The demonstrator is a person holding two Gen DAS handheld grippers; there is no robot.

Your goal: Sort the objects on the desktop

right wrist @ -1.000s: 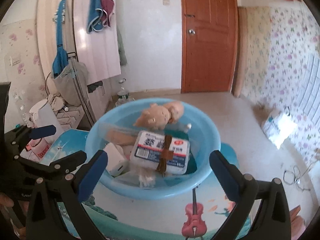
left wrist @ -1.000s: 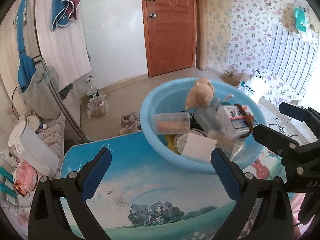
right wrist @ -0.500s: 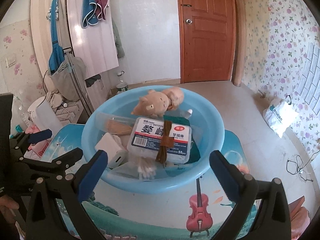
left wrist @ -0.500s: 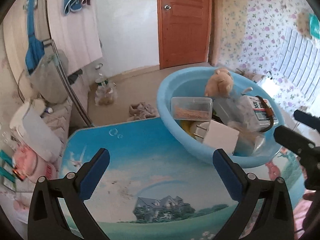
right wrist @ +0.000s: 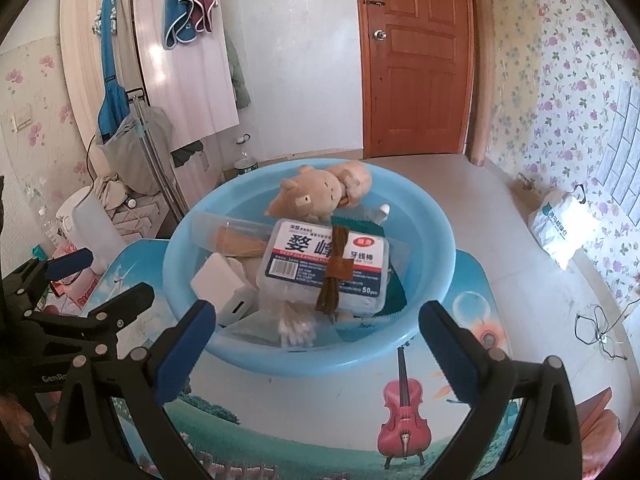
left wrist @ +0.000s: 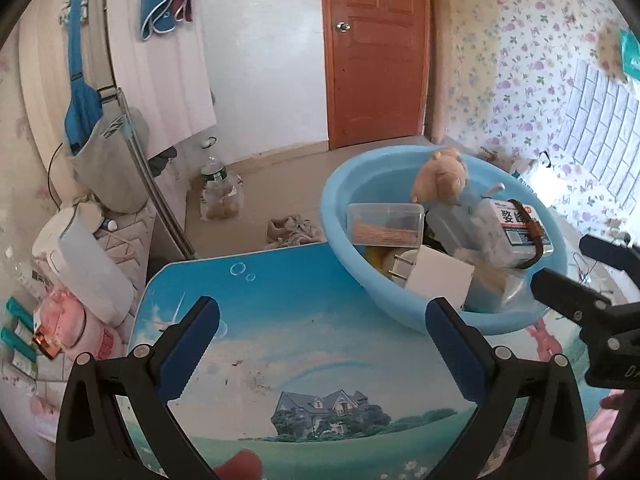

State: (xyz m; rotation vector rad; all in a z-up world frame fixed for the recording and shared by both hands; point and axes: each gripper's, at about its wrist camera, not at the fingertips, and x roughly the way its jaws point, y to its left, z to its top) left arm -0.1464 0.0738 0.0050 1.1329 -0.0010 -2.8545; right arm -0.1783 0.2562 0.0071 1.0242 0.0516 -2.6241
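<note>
A light blue basin (right wrist: 432, 240) (left wrist: 340, 200) stands on the picture-printed table (left wrist: 280, 320) (right wrist: 480, 312). In it lie a tan plush toy (right wrist: 316, 196) (left wrist: 440, 180), a clear floss-pick box (right wrist: 328, 264) (left wrist: 516, 228) with a brown strap (right wrist: 336, 272) across it, a clear box of toothpicks (left wrist: 386, 224) (right wrist: 236, 240), a white charger (right wrist: 220, 284) (left wrist: 438, 276) and a bag of cotton swabs (right wrist: 296, 324). My left gripper (left wrist: 320, 336) is open and empty over the table, left of the basin. My right gripper (right wrist: 316, 340) is open and empty at the basin's near rim.
A white kettle (left wrist: 80, 260) and pink items (left wrist: 64, 320) sit left of the table. A wooden door (left wrist: 376, 52), a drying rack with a grey bag (left wrist: 112, 168), shoes (left wrist: 292, 232) and a bottle (left wrist: 220, 196) are on the floor behind.
My left gripper has pulled back and left from the basin, over open table. The right gripper has come a little closer to the basin. Both stay open.
</note>
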